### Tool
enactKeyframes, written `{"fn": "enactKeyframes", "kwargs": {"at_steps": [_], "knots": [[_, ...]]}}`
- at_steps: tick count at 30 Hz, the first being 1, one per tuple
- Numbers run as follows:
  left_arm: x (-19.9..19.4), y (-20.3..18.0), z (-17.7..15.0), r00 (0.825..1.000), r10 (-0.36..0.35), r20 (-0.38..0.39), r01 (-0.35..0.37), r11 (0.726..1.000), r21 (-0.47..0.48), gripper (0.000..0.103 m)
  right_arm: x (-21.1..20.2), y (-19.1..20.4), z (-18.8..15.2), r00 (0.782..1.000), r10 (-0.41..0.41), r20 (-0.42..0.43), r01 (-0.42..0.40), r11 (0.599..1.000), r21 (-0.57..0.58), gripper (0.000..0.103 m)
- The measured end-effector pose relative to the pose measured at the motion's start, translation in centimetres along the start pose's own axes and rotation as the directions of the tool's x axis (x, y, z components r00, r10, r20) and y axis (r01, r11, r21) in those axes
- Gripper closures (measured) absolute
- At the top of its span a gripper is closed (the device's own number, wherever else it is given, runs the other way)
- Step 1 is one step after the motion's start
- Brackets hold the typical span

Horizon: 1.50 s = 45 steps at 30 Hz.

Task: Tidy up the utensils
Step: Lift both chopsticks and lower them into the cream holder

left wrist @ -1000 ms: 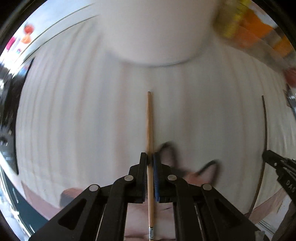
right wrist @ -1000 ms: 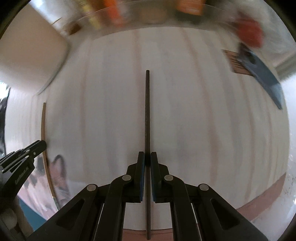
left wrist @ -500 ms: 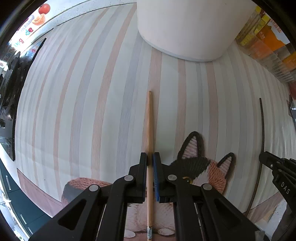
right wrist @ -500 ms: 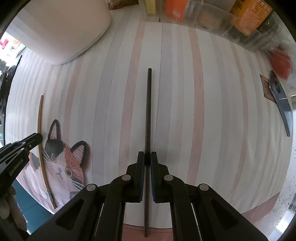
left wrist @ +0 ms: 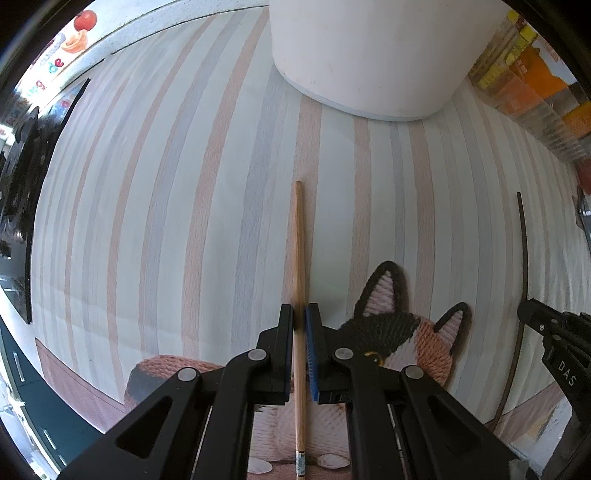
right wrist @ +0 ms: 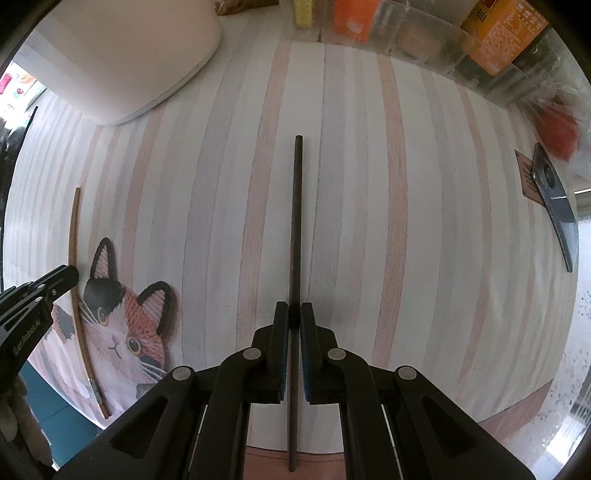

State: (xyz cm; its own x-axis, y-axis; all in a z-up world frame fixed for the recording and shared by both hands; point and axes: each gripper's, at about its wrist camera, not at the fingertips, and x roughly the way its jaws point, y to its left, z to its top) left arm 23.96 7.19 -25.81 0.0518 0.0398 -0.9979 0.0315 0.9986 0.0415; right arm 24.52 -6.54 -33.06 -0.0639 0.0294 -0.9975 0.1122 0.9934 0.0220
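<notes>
1. Both cameras now sit steady and sharp over the striped mat [left wrist: 166,221], where a second ago they were blurred; the white container [left wrist: 369,55] has slid toward the upper right in the left view, and the cat picture [left wrist: 402,332] has come into sight.
2. Left gripper [left wrist: 300,317] is clamped tight on a light wooden chopstick [left wrist: 298,240], which runs straight between its fingers and points down toward the mat.
3. Right gripper [right wrist: 294,314] is likewise closed on a dark chopstick [right wrist: 296,206], held the same way.
4. Each stick appears gripped near its middle and held upright, probably so it can be carried and dropped end-first into the white container.
5. Only the left view shows the metal-banded end of the wooden chopstick, close to the camera.
6. Only the right view shows the cat's full face, a dark flat tool [right wrist: 554,206] at the right edge, and clear boxes [right wrist: 424,33] of orange packets along the back.
7. Each view catches the other gripper at its edge, so the two hands are side by side.
</notes>
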Motion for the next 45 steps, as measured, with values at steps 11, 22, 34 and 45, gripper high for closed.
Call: {"fn": "enactKeyframes", "kwargs": {"at_steps": [11, 22, 34, 45], "knots": [[-1.2, -1.7, -0.7, 0.997, 0.007, 0.074, -0.008, 1.000, 0.021, 0.099, -1.1, -0.8, -0.7, 0.996, 0.058, 0.064, -0.061, 0.997, 0.054, 0.097], [-12.9, -1.6, -1.1, 0.930, -0.119, 0.347, 0.114, 0.993, 0.037, 0.099, -10.4, -3.2, -1.8, 0.935, 0.158, 0.317, -0.174, 0.985, 0.020, 0.097], [-28.3, -0.1, 2.8, 0.718, -0.205, 0.665, 0.232, 0.972, 0.048, 0.099, -25.7, -2.5, 3.0, 0.752, 0.262, 0.605, -0.294, 0.955, -0.049, 0.097], [-31.8, 1.7, 11.4, 0.607, -0.178, 0.775, 0.265, 0.964, 0.014, 0.099, -33.8, 1.5, 12.0, 0.587, 0.264, 0.765, -0.309, 0.947, -0.089, 0.097]]}}
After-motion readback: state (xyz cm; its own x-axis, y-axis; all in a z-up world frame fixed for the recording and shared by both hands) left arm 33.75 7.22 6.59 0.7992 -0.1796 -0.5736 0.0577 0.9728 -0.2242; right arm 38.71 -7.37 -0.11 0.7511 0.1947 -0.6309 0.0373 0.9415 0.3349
